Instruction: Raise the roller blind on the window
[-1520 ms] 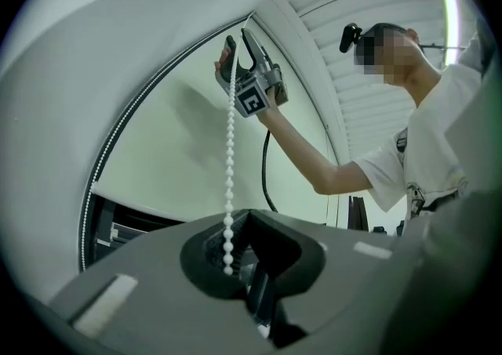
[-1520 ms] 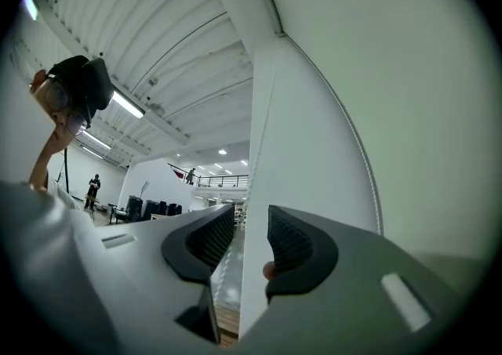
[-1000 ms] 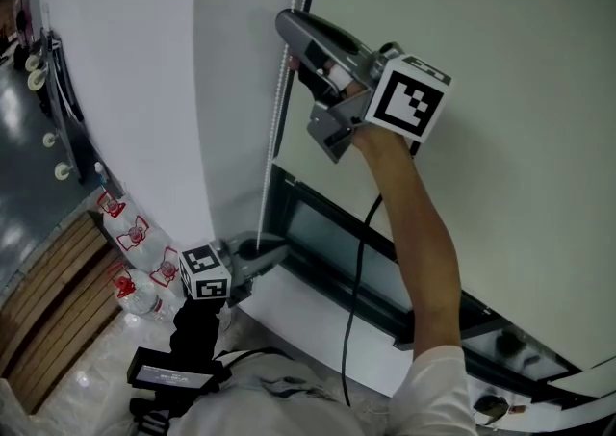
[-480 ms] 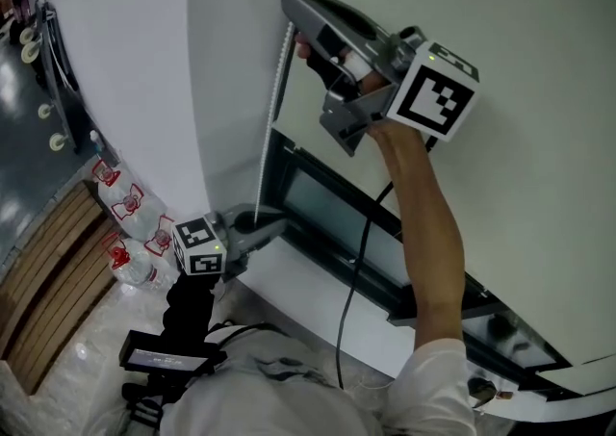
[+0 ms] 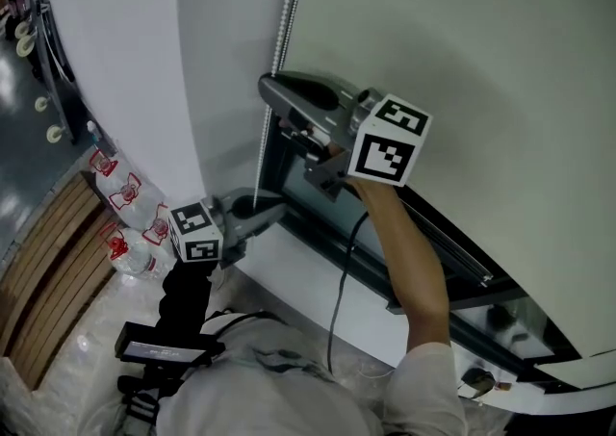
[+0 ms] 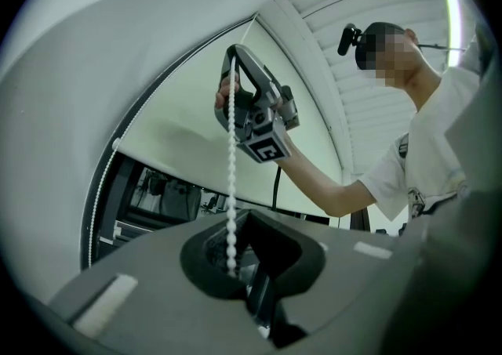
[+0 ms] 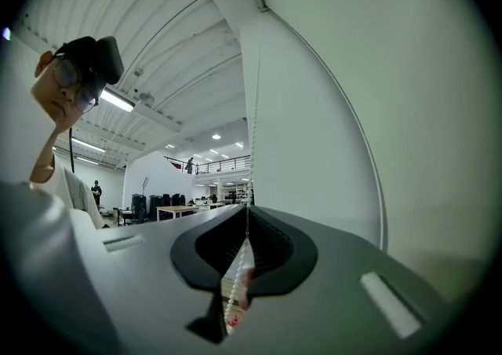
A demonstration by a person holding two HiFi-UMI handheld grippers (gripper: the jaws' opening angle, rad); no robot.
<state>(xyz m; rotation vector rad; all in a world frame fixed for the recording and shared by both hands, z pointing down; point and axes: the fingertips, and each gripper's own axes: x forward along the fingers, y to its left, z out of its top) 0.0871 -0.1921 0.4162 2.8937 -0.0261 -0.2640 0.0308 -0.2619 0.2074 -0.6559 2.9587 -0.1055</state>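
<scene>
My right gripper (image 5: 272, 95) beside the left edge of the roller blind (image 5: 462, 59), jaws clamped on the bead chain (image 5: 285, 30), my left gripper (image 5: 262, 216) below the blind's hem, jaws pinched on the same chain, blind covering most of the window (image 5: 318, 208).

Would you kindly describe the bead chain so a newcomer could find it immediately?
Find the large pale roller blind. Along its left edge hangs the bead chain, clamped by the right gripper: white and beaded, unlike the smooth black cable nearby.
</scene>
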